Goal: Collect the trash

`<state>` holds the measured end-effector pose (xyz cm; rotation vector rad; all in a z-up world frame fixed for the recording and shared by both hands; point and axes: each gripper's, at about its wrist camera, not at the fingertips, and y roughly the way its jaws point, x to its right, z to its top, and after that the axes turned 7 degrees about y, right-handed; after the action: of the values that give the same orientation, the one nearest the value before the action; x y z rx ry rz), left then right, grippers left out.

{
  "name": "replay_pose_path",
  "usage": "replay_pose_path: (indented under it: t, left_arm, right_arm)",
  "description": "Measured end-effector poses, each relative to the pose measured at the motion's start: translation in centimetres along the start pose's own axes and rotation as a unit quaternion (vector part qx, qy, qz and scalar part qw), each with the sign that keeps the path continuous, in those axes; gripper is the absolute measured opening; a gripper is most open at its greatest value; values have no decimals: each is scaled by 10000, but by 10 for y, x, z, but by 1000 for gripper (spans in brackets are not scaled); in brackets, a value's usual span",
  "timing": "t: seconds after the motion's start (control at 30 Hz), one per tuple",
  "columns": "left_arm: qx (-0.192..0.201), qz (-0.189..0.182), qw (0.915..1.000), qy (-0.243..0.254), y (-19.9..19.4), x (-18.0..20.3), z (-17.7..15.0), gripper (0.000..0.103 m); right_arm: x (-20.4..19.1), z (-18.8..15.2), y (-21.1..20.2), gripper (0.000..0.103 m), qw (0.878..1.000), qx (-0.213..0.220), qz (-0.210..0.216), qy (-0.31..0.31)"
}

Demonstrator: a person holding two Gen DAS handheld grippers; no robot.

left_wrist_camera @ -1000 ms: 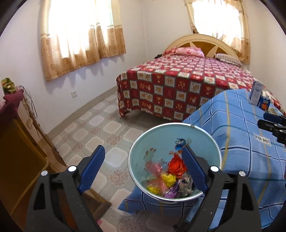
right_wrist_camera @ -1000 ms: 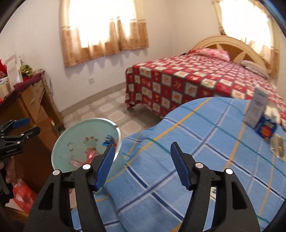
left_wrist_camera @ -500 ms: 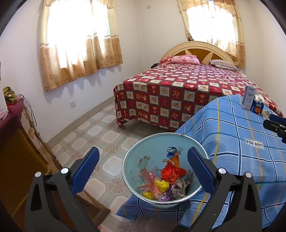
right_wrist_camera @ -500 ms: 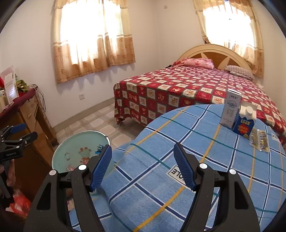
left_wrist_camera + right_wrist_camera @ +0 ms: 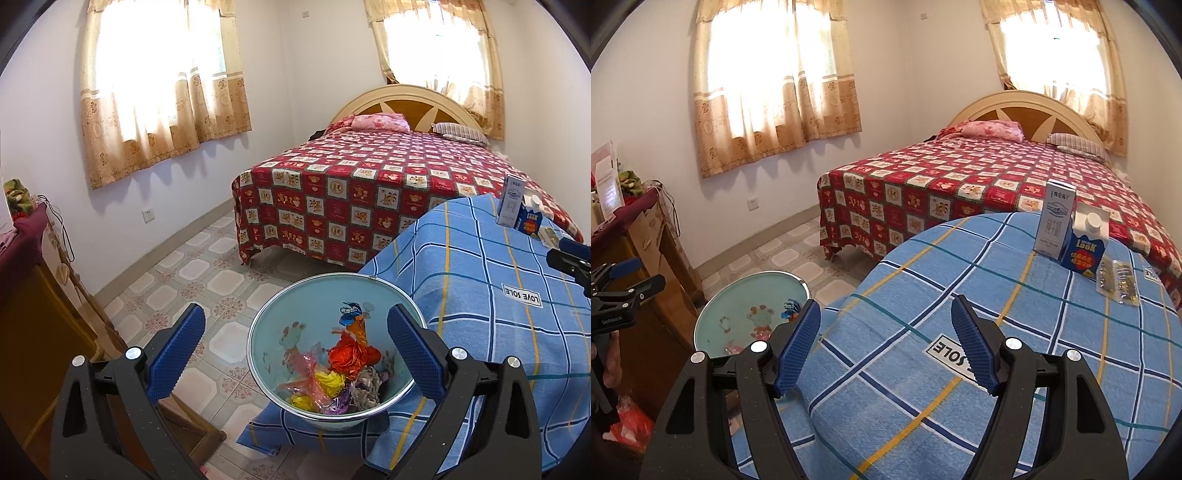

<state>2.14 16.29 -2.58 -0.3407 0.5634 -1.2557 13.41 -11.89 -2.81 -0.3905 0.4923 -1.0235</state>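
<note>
Each camera sits on its gripper and looks forward and downward between two black arms tipped with blue ribbed fingers.

The left wrist view faces the round pale-blue trash bin [image 5: 332, 354] from close above, with the table's blue plaid cloth [image 5: 498, 295] to its right.

The right wrist view looks across the same cloth [image 5: 960, 277] from close range, with the bin [image 5: 746, 314] lower left.

Both views share the bin, the cloth, the red patchwork-covered bed [image 5: 369, 184] and two curtained windows.
</note>
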Motion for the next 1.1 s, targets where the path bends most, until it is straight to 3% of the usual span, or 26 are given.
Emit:
replay_pose_path:
  t: [1.1]
  left_arm:
    - [-50, 106, 9999, 0, 3, 1, -1, 97]
  right_arm:
    - [-1, -4, 3, 74, 10000, -28, 4, 27]
